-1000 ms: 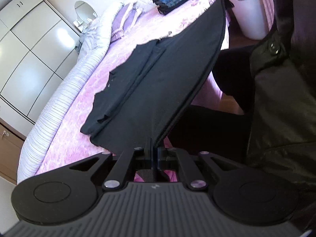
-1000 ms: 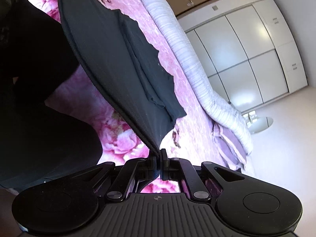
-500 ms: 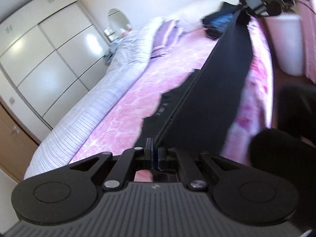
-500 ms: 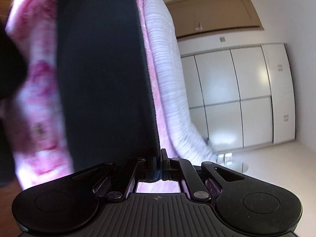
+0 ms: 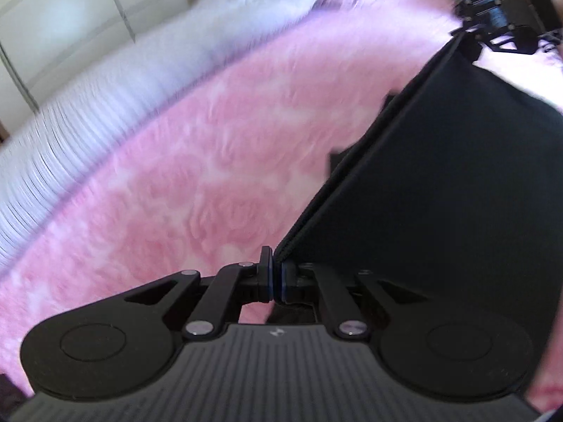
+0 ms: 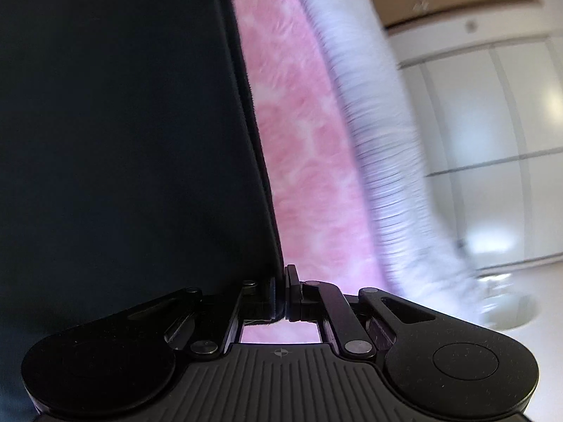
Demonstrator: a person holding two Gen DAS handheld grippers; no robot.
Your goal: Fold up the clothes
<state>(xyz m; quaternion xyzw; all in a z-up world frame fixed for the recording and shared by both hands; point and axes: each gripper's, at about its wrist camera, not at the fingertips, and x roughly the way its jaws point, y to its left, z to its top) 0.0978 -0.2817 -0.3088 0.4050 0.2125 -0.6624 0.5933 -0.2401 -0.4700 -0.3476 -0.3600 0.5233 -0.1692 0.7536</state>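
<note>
The bed (image 5: 197, 176), under its pink floral cover, fills my left view from 9 to 12 o'clock, with white wardrobe doors (image 6: 492, 147) behind. A black garment (image 5: 440, 183) stretches taut above it between my grippers. My left gripper (image 5: 275, 279) has its jaws pinched onto one corner; my right gripper (image 6: 284, 290), seen at 1 o'clock, clamps the other.

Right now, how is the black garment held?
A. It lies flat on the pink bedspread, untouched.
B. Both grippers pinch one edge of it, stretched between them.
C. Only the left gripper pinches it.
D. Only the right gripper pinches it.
B: the left gripper and the right gripper are each shut on the black garment, its edge taut between them.
</note>
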